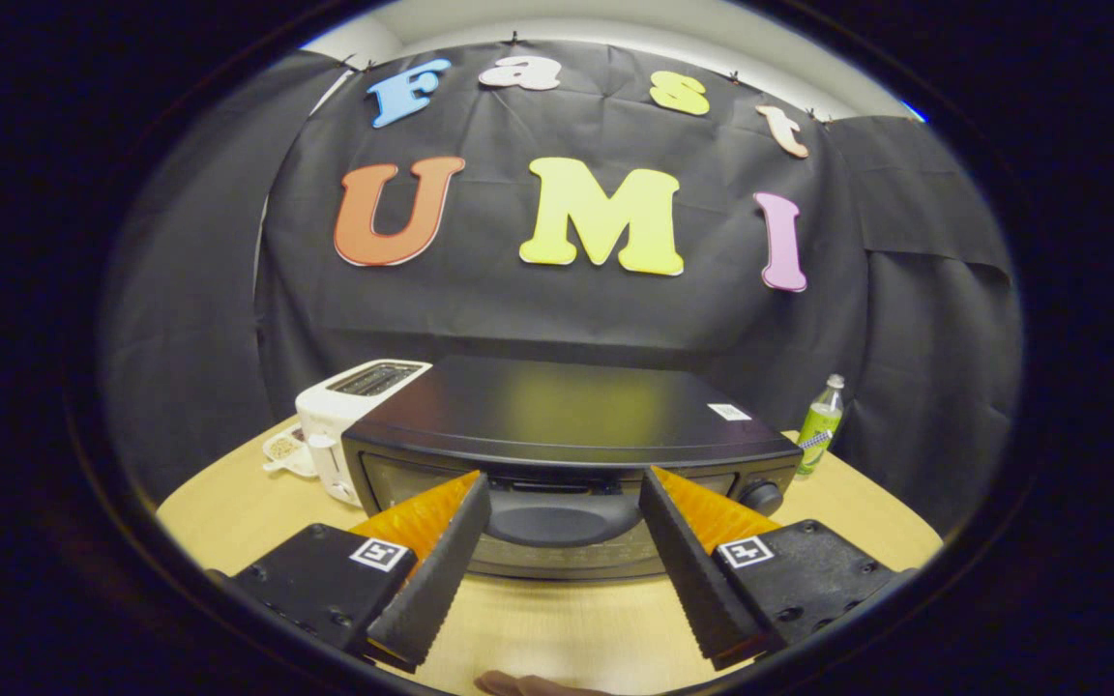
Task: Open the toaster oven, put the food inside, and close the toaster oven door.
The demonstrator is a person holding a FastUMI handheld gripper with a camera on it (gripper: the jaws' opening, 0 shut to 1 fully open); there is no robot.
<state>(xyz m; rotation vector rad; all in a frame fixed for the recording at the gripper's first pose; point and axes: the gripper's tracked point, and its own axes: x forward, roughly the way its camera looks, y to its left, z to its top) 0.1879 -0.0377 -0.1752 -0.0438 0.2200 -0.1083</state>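
between the spread, empty tongs (565,485) sits the toaster oven (571,454), its door partly hidden by them.

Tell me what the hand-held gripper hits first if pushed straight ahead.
Probably the toaster oven: the open hand-held gripper frames the handle on its closed door, though depth is hard to judge.

No words or numbers can be read here. A small white sticker (729,411) sits on the flat black toaster oven (567,406), at two o'clock on its top, and its print is too tiny to read. The green plastic bottle (820,425) at the oven's three o'clock has a blurry label. The tongs (565,478), spread wide apart at the oven's front, carry square black-and-white pattern tags (380,554) without letters.
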